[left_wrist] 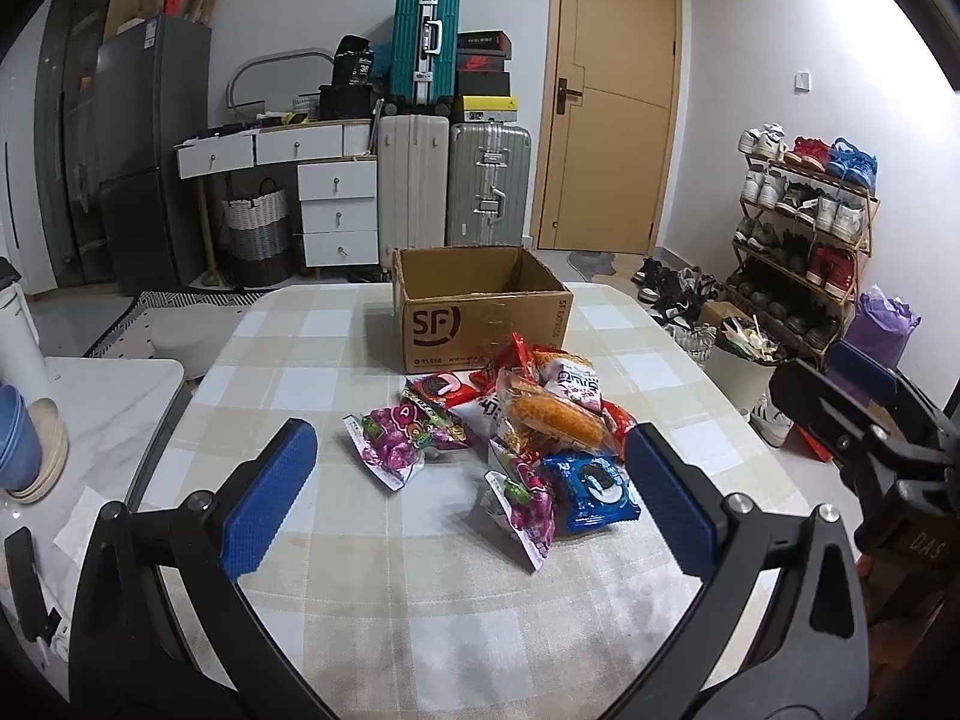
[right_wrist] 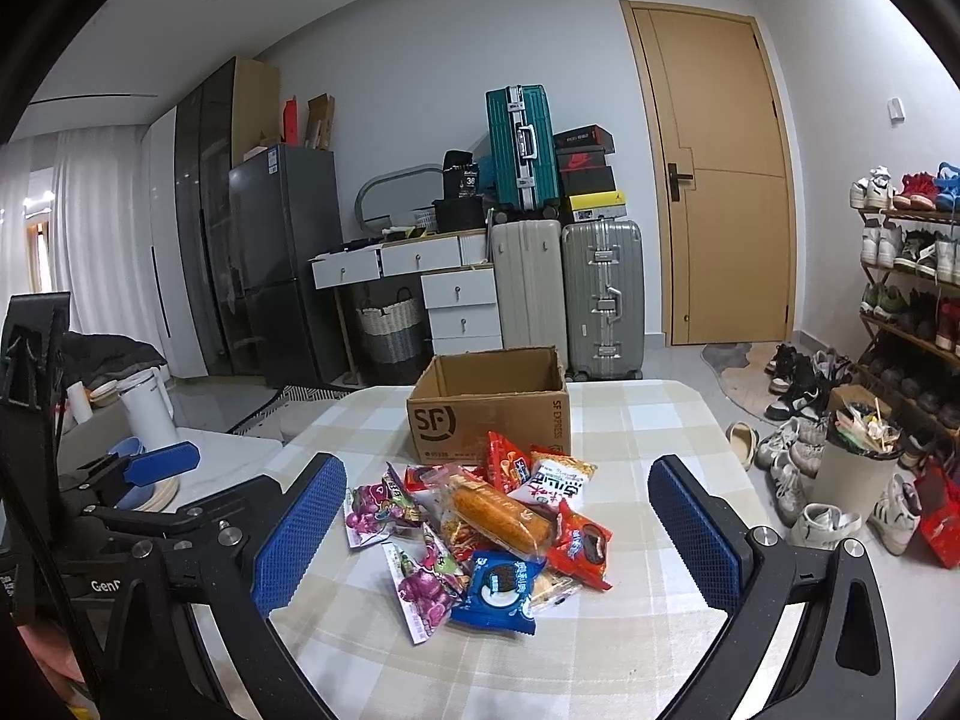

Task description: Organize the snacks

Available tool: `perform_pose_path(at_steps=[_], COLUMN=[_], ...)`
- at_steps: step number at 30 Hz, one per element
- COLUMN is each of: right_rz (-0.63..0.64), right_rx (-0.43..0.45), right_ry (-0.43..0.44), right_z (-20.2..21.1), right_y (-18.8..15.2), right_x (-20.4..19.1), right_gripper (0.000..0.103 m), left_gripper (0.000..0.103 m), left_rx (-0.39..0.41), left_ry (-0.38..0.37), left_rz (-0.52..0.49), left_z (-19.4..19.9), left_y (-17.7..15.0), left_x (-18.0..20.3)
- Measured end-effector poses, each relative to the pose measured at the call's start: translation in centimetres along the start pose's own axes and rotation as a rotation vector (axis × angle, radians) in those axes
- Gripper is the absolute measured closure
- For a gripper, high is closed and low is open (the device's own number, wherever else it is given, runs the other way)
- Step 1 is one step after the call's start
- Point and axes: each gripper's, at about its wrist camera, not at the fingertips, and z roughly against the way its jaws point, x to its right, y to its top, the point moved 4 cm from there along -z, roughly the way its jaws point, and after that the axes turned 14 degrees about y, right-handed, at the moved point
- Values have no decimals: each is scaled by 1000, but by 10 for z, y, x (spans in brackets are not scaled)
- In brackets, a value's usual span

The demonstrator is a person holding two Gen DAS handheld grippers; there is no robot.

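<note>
Snacks (left_wrist: 522, 438) lie heaped on your checked table (left_wrist: 336, 570), just before the empty cardboard box (left_wrist: 480, 312); your left gripper (left_wrist: 471, 498) and right gripper (right_wrist: 498, 534) both gape wide, holding nothing

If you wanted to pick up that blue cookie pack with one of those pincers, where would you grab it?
Probably by its near crimped edge. The blue cookie pack lies flat at the front of the pile, its near edge free on the tablecloth, the far edge against other packs. The open right gripper could come low from the near side and pinch that thin seam.
</note>
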Motion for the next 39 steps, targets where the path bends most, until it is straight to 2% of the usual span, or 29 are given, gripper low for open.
perform_pose_path(at_steps=[13, 20, 39], right_rz=[2, -27, -53], right_rx=[-5, -15, -20], right_ry=[-1, 58, 53], right_z=[1, -1, 2], right_y=[0, -2, -7], right_x=[0, -1, 8], right_gripper=[0, 0, 0], left_gripper=[1, 1, 1], left_rx=[-8, -9, -53], left_ry=[18, 23, 21], left_rz=[8, 11, -6], left_z=[-4, -4, -20], left_y=[-1, -3, -13], left_x=[-5, -7, 2])
